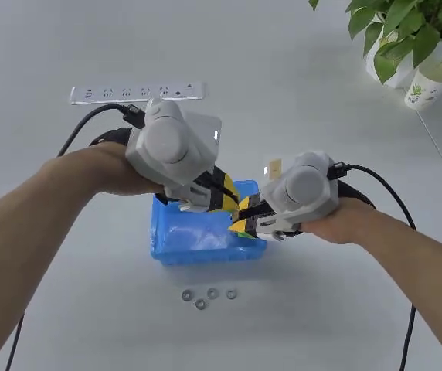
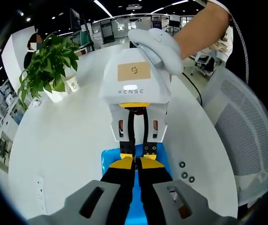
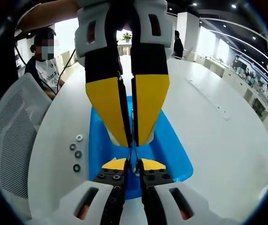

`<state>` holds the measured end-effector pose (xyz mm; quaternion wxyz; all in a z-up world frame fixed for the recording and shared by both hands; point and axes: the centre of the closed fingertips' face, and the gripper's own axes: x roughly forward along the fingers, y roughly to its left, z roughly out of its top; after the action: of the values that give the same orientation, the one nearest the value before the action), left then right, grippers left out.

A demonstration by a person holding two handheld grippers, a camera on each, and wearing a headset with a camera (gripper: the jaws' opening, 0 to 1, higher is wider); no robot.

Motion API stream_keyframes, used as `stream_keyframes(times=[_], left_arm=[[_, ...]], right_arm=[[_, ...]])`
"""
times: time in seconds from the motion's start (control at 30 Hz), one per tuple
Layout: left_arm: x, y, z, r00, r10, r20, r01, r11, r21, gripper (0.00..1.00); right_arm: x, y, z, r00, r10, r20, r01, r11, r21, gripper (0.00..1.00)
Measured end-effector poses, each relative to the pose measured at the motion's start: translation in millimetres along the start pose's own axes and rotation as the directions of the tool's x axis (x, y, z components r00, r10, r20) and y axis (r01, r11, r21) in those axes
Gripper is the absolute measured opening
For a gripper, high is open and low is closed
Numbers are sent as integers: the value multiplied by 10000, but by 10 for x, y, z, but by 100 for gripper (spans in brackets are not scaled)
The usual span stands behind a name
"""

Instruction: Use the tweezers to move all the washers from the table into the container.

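Over the blue container, the left gripper from ten o'clock and the right gripper from three meet nose to nose, both pairs of jaws pinched together on the thin tweezers. Four washers lie on the table at the container's six o'clock. One gripper should hold firm before the other lets go, then carry the tips low toward six.

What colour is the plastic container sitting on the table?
Bright blue; the rectangular plastic container shows best in the head view.
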<state>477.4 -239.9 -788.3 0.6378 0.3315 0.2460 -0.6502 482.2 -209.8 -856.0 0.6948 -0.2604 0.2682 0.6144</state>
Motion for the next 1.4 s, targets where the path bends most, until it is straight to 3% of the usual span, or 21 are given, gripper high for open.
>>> stream_keyframes(times=[0.83,1.4], left_arm=[[-145,-64,82,9999,111,16,-112,9999,123,6],[-395,-149,274,9995,305,65,-307,9993,218,6]], right_arm=[[-135,52,143,9994,-330,115,333,9990,-284,12],[-343,143,372,9954,-785,556,807,9961,-370,12]])
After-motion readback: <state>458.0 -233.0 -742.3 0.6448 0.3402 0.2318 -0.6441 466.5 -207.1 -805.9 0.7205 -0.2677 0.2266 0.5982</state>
